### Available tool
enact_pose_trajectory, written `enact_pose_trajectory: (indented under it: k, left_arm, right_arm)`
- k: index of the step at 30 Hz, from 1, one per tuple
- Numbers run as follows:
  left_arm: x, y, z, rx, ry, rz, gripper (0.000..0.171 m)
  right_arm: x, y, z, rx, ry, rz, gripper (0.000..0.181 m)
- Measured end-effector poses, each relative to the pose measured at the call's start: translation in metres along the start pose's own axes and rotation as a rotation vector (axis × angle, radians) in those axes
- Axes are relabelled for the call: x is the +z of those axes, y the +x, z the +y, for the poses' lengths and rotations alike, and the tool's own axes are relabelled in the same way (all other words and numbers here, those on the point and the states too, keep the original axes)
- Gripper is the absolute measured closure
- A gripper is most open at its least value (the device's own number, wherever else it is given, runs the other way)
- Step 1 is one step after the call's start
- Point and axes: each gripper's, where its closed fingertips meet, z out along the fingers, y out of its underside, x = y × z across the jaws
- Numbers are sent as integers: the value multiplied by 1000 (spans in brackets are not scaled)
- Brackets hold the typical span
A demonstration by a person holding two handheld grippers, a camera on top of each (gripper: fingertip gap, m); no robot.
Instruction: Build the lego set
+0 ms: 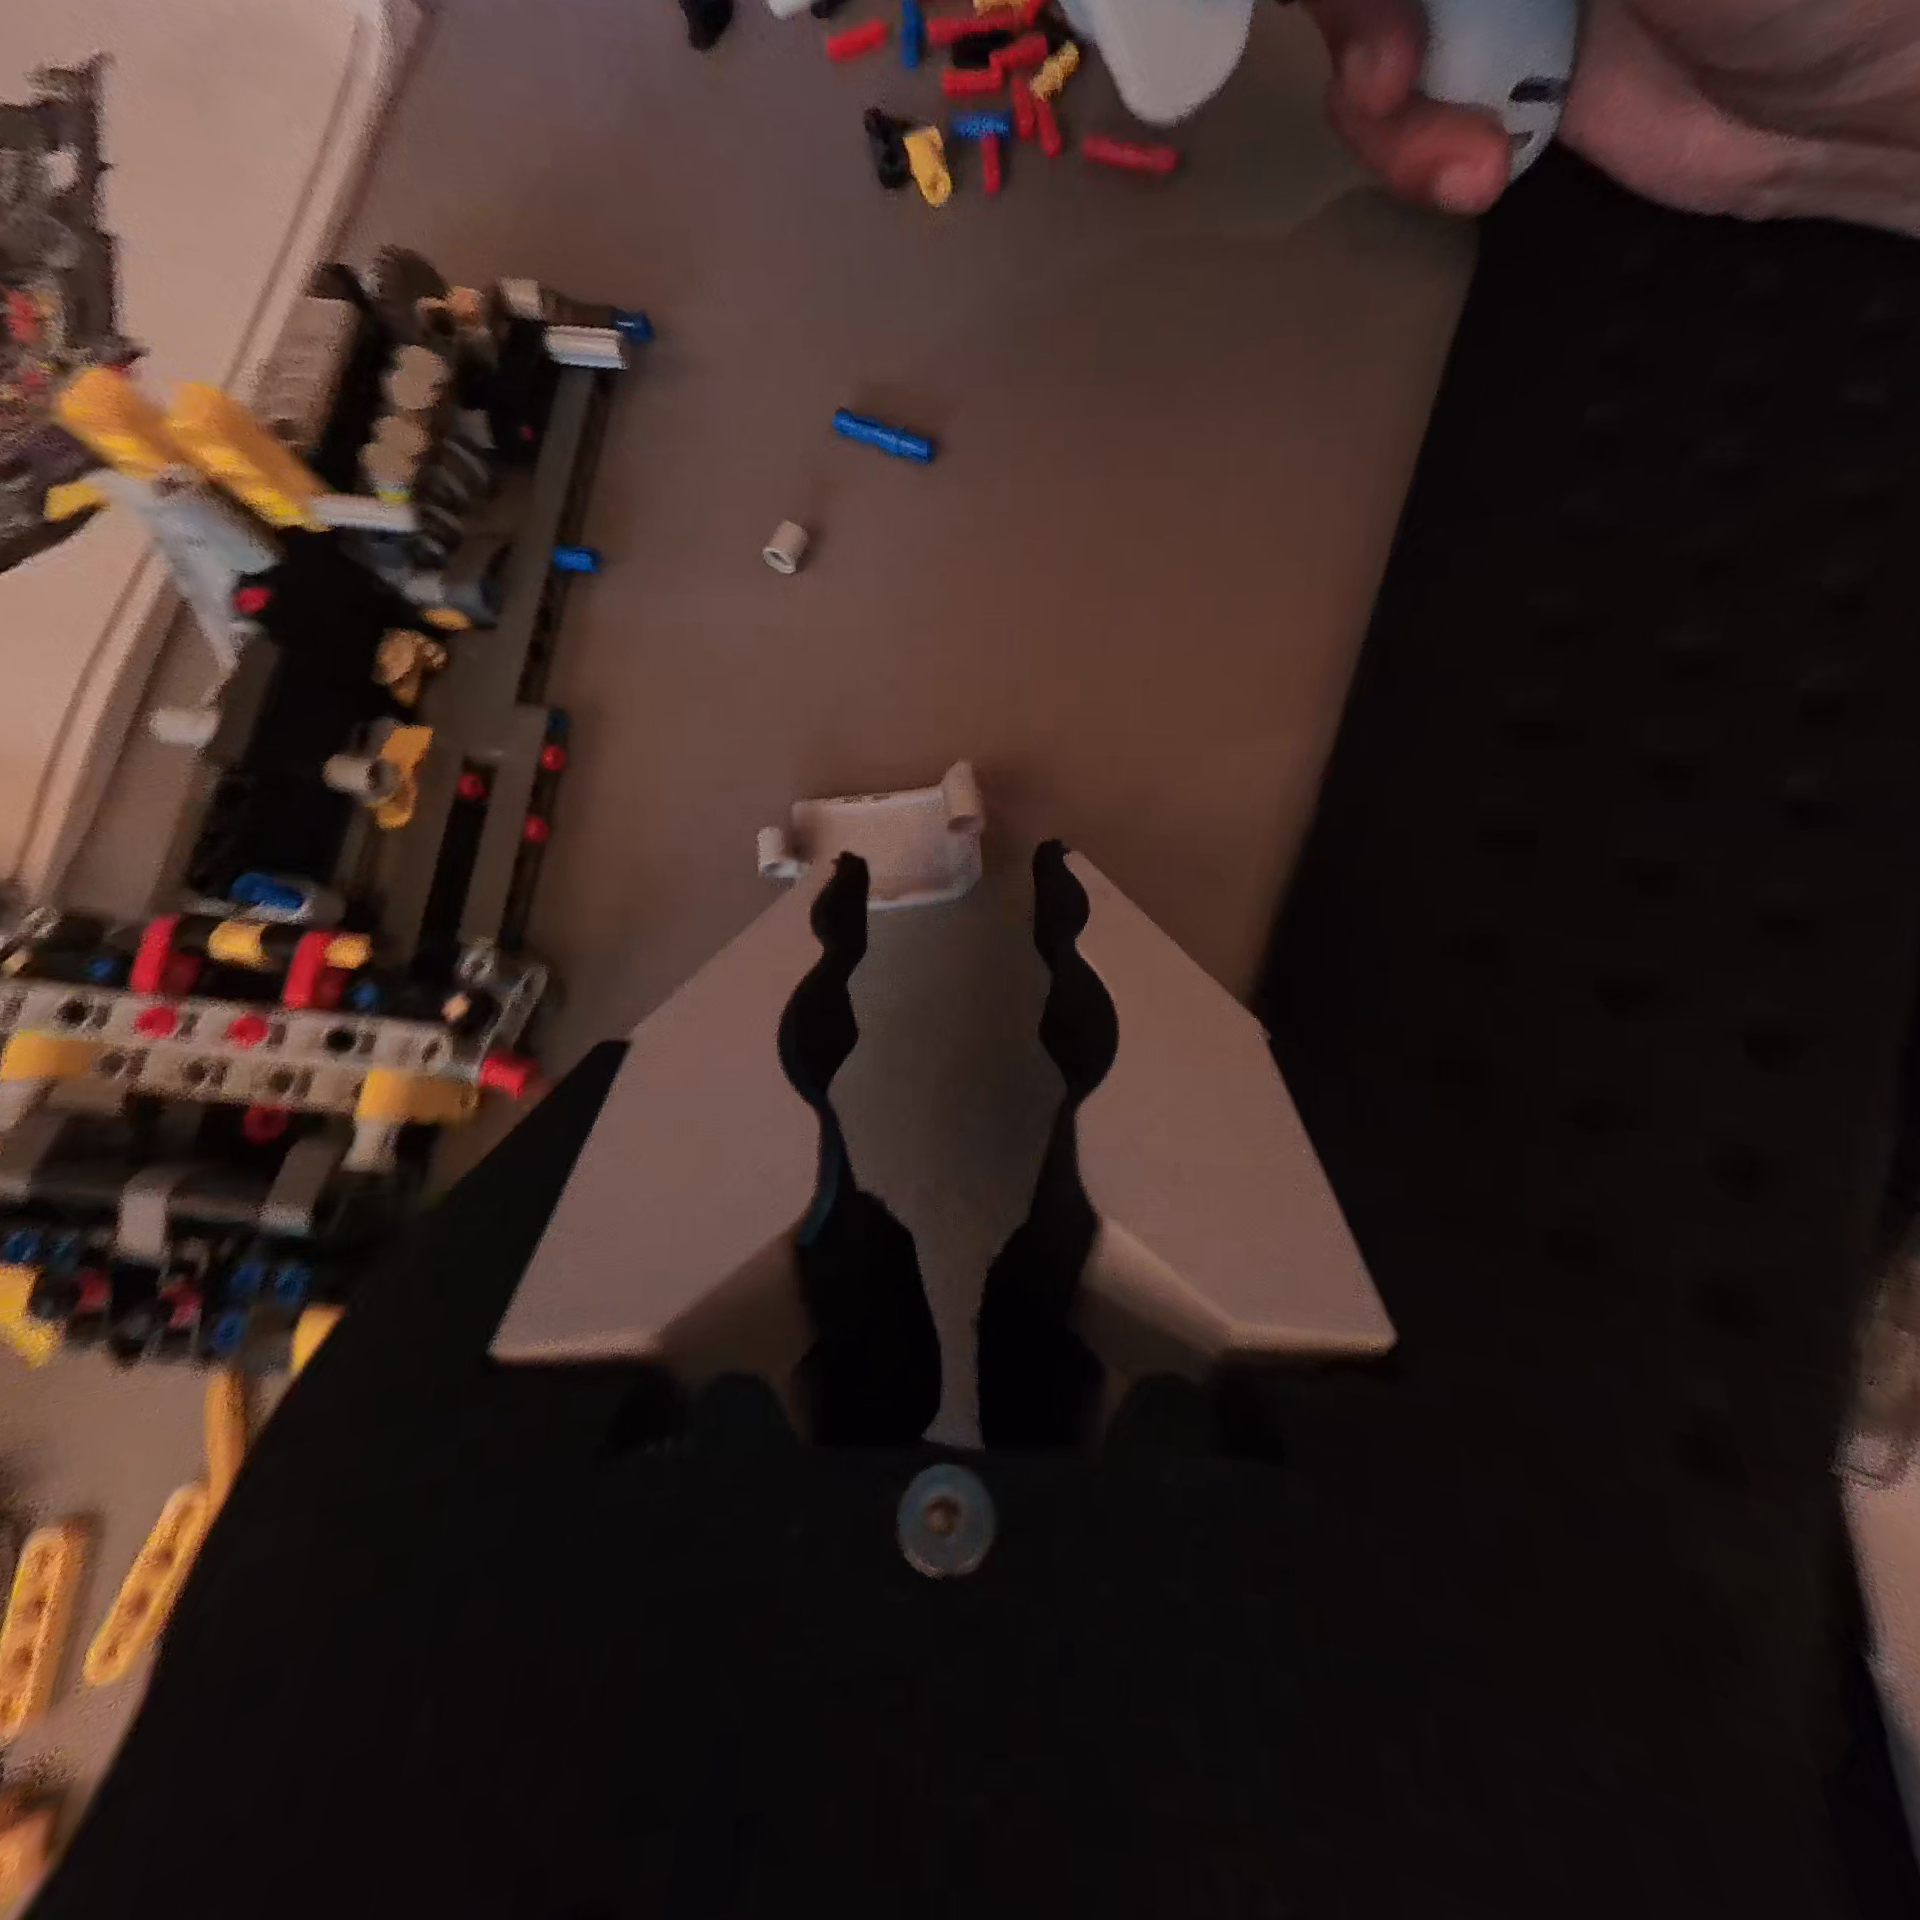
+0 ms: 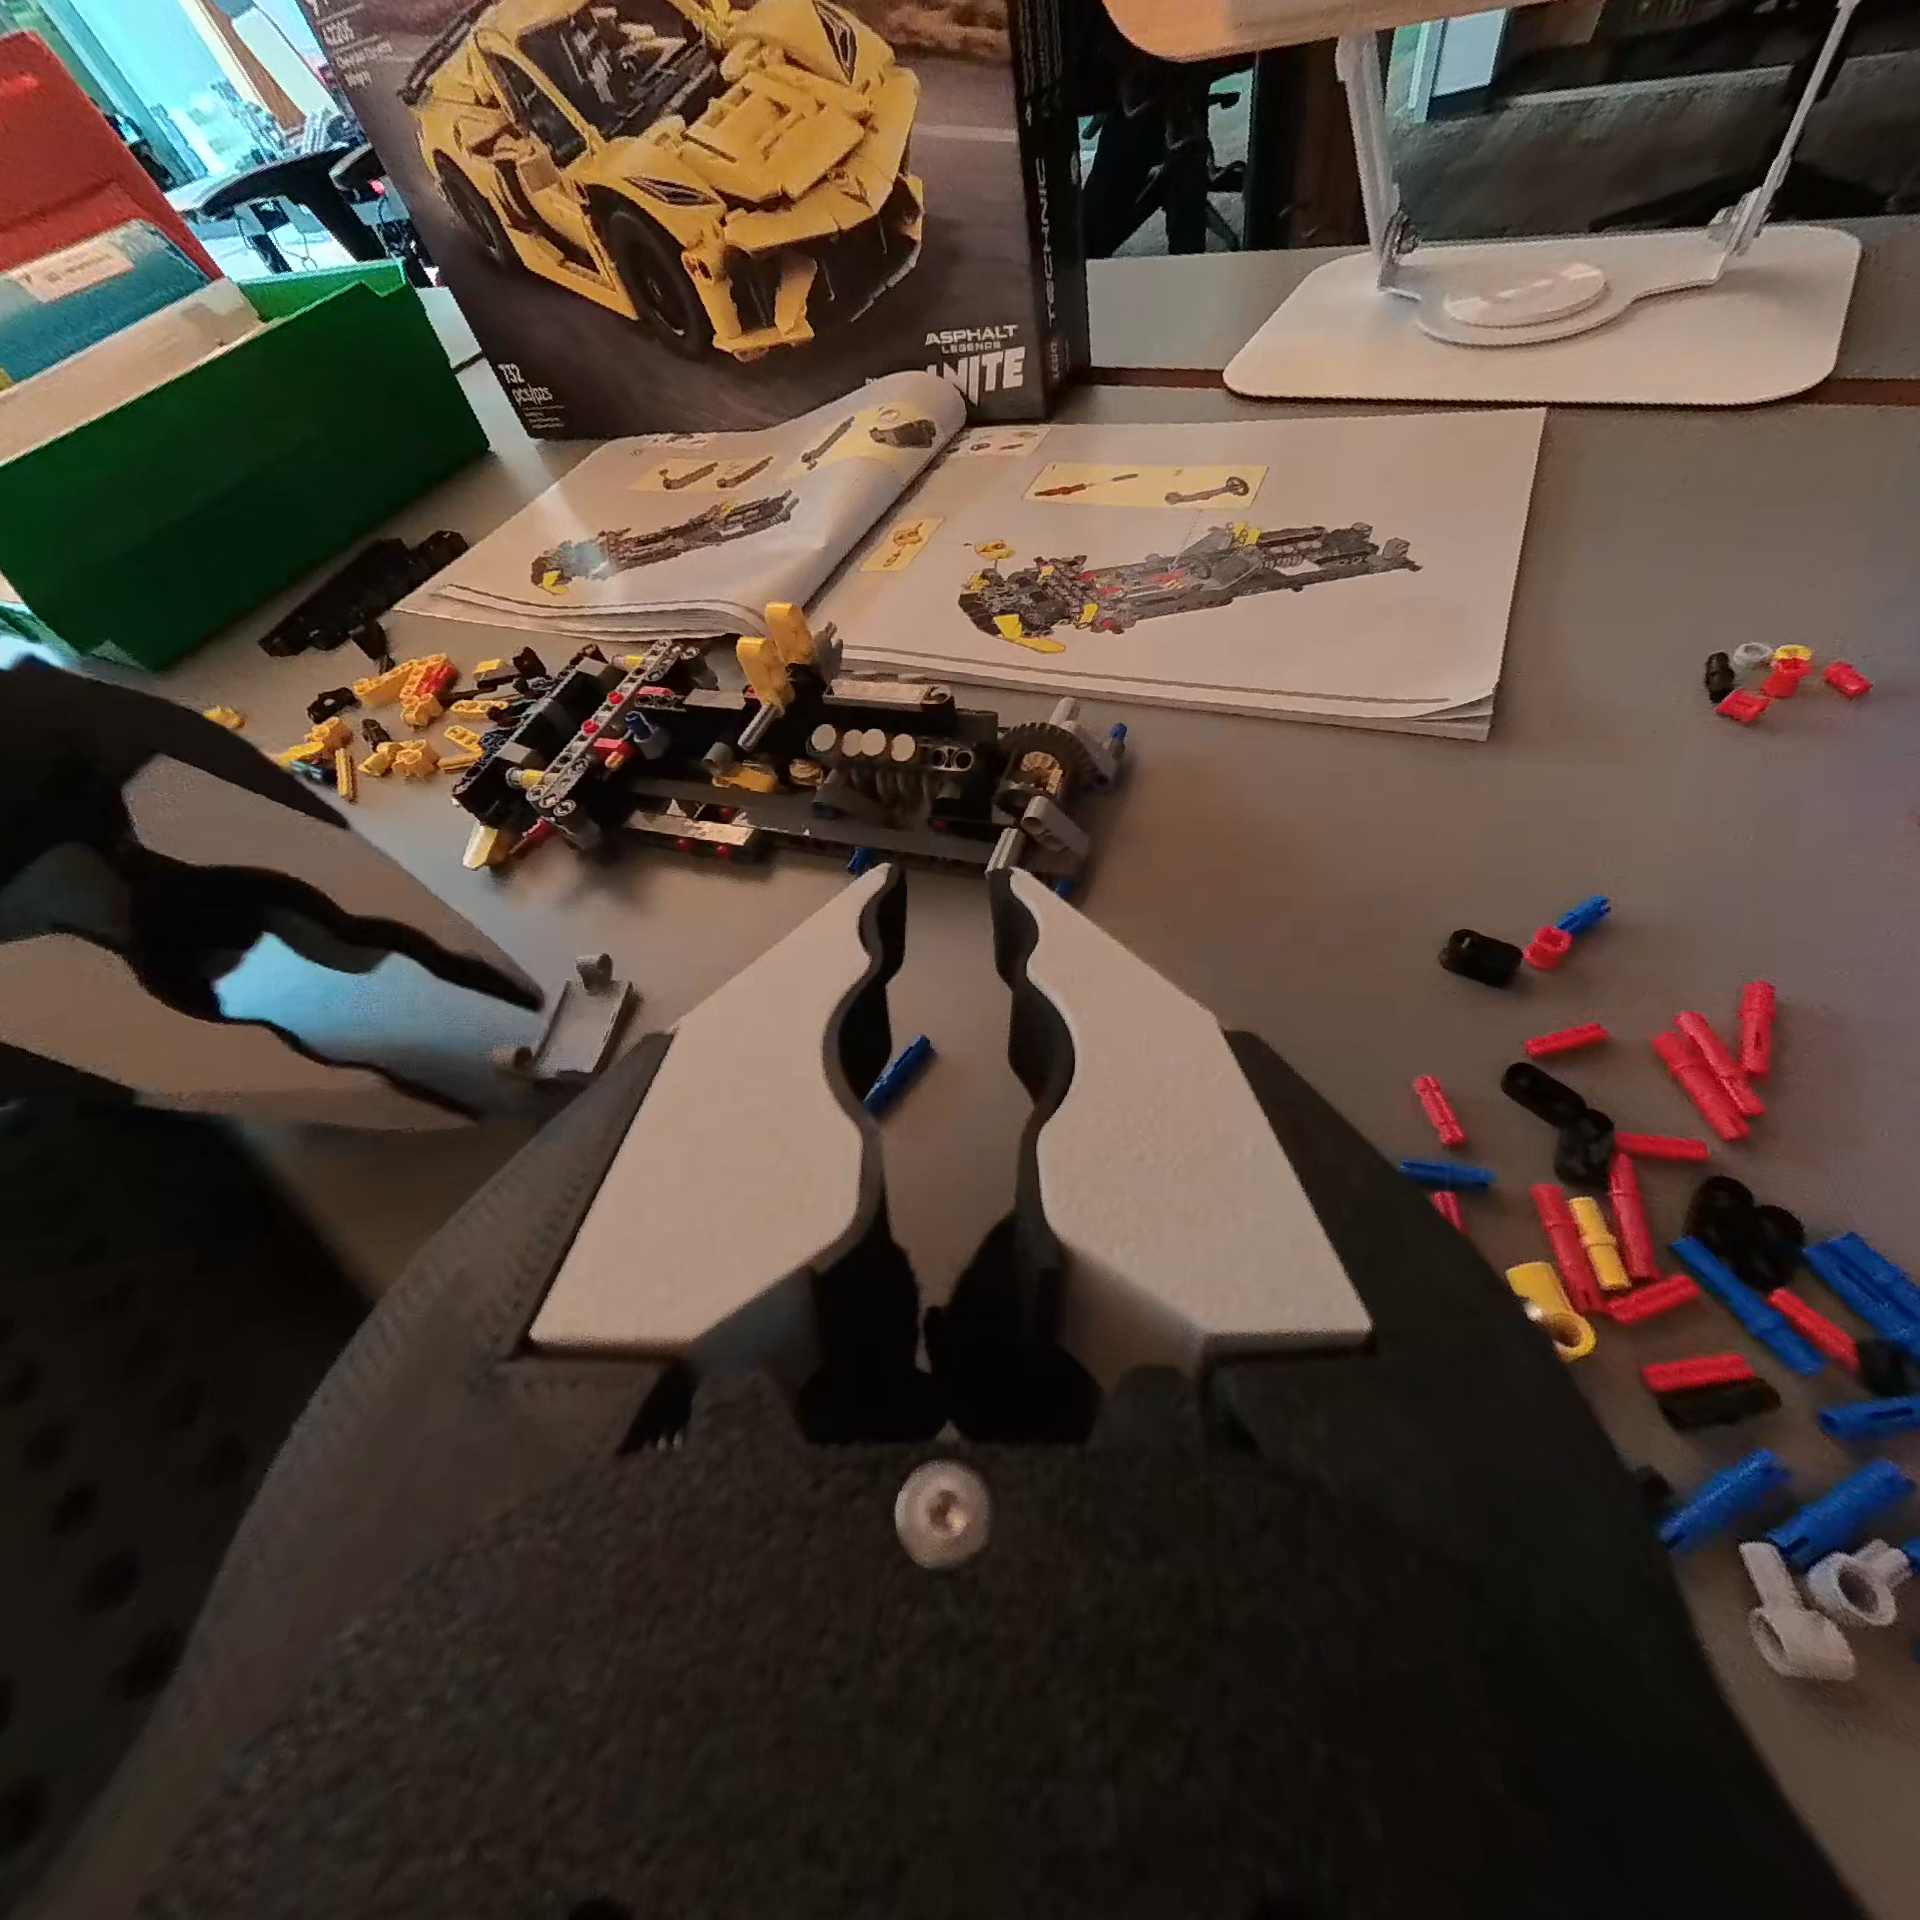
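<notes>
The half-built car lies flat on the smooth grey table, and everything else sits around it. It is long and bumpy, made of hard plastic bars with round holes, mostly black and grey with yellow, red and blue bits. A toothed grey wheel sits at its right end.

Just behind the car lies the open instruction book, its thin paper pages curved at the fold. Behind the book stands the cardboard box with a yellow car picture. Left of the box is a green bin. Far right of the box rests a flat white stand with rounded corners.

Right of the car lie many little pegs, red, blue and black tubes, shiny and smooth. Left of the car is a heap of small yellow pieces.

The right gripper hangs just in front of the car. Its grey fingers have wavy black edges, and they stand a little apart with nothing between them. One blue peg lies on the table under them.

The left gripper is in front of the car, to the left. Its fingers are apart and hold nothing. A small pale curved panel lies at its tips; I cannot tell if they touch it. A tiny pale tube lies near the car too
</notes>
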Motion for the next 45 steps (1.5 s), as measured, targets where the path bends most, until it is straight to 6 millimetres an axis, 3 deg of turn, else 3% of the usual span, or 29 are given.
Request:
enact_pose_trajectory:
  k: [2,5,8,11,13,15,17,19,21,24,31,33,35,38,39,42,45]
  left_arm:
    - [-25,-4,0,-51,58,-43,140]
    - [-80,-14,16,-192,166,-142,134]
    - [-148,-36,63,-376,245,-321,128]
    - [-225,-61,143,-522,218,-594,117]
    - [-281,-76,211,-657,159,-809,111]
    - [-332,-77,288,-884,71,-996,101]
    - [-359,-67,349,-1112,68,-1053,85]
    - [-367,-60,383,-1276,166,-1042,77]
    - [-362,-58,392,-1388,314,-957,75]
    - [-351,-61,389,-1475,455,-864,73]
    - [-342,-57,401,-1541,454,-831,77]
    - [-344,-51,400,-1545,460,-813,85]
    - [-349,-43,395,-1530,462,-795,104]
    - [-358,-29,379,-1497,483,-738,160]
    - [-361,-24,373,-1481,481,-730,167]
    - [-378,-24,348,-1411,501,-728,171]
    - [-390,-30,301,-1303,627,-665,171]
  right_arm:
    - [0,0,0,-3,-2,0,166]
    - [1,-2,2,-13,-13,-1,166]
    - [4,-2,4,-24,-27,0,166]
    - [6,-3,7,-32,-47,4,166]
    - [8,-3,8,-46,-56,14,166]
    - [8,-2,9,-61,-62,26,167]
    - [8,-2,9,-69,-65,37,167]
    - [8,0,9,-73,-65,49,167]
    - [8,1,10,-76,-68,60,167]
    - [7,4,10,-81,-70,77,167]
    - [6,3,11,-94,-72,86,167]
    - [6,3,12,-97,-75,83,167]
    - [6,2,12,-100,-75,80,167]
    - [6,1,12,-105,-75,74,167]
    - [6,0,12,-106,-75,73,167]
    - [6,-1,12,-110,-76,70,167]
    - [6,-2,12,-119,-78,70,167]
